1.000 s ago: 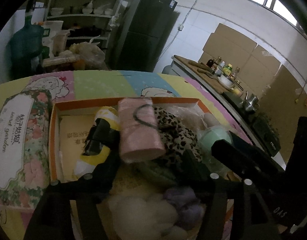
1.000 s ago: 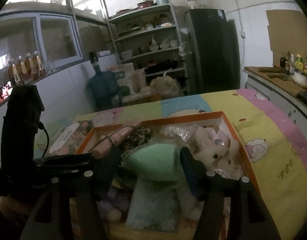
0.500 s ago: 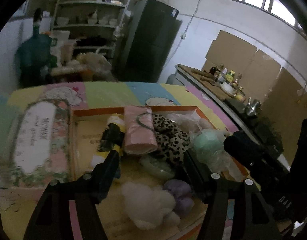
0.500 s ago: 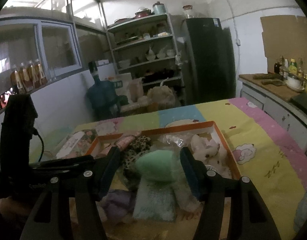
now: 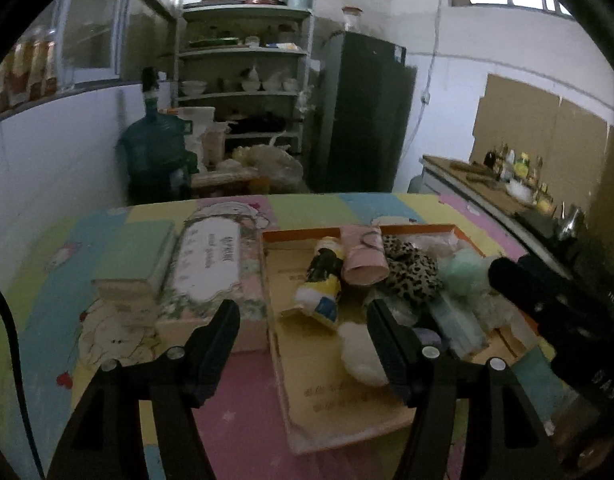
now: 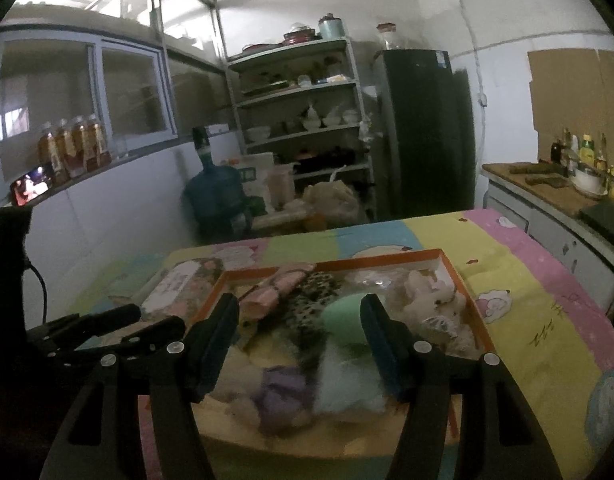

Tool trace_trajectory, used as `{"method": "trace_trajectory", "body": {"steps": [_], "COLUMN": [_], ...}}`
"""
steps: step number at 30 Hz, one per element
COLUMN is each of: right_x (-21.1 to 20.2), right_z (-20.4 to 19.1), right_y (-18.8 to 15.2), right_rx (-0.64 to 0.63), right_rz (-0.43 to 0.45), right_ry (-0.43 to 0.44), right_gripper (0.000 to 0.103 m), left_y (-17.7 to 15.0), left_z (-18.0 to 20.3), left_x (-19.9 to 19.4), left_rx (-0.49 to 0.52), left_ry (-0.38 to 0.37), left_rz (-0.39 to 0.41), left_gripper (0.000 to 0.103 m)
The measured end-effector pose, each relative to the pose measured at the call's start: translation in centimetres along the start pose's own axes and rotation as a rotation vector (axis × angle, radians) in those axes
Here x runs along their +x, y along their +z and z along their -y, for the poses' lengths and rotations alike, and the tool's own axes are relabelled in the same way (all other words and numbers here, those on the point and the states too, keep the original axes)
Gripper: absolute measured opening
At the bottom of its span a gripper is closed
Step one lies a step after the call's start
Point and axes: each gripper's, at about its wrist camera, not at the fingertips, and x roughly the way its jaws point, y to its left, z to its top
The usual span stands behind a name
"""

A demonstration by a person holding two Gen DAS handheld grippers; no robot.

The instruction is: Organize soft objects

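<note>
An orange-rimmed cardboard box (image 5: 387, 426) (image 6: 485, 330) on the table holds several soft things: a pink roll (image 5: 363, 254) (image 6: 277, 288), a leopard-print cloth (image 5: 411, 266) (image 6: 311, 292), a mint green ball (image 5: 465, 268) (image 6: 343, 314), a yellow plush (image 5: 323, 280), a white puff (image 5: 357, 350), a purple puff (image 6: 281, 394) and a white plush toy (image 6: 427, 300). My left gripper (image 5: 303, 334) is open and empty, above the box's near left edge. My right gripper (image 6: 299, 334) is open and empty, above the box's near side.
A floral tissue pack (image 5: 215, 268) (image 6: 179, 292) and a green box (image 5: 135, 258) lie left of the box on the colourful table cover (image 5: 227, 420). Shelves (image 6: 303, 92), a water jug (image 5: 155, 152) and a dark fridge (image 6: 423, 128) stand beyond the table.
Both grippers have pulled back and risen away from the box. The soft things now sit lower and farther off in both views. The left gripper has shifted left.
</note>
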Motion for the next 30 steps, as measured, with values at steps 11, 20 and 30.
{"method": "trace_trajectory", "body": {"steps": [11, 20, 30], "right_x": [-3.9, -6.8, -9.7], "right_z": [-5.8, -9.2, -11.5], "right_y": [-1.6, -3.9, -6.5], "right_rx": [-0.028, -0.019, -0.023], "right_rz": [0.048, 0.046, 0.055], "right_ry": [-0.046, -0.098, -0.114], "right_gripper": [0.074, 0.074, 0.074], "left_y": [-2.1, -5.0, -7.5], "left_z": [-2.2, -3.6, -4.1], "left_x": [-7.2, -11.8, -15.2], "left_rx": [-0.026, -0.017, -0.035], "left_ry": [0.126, 0.192, 0.220], "left_rz": [0.110, 0.146, 0.180], "left_gripper": [0.063, 0.063, 0.063]}}
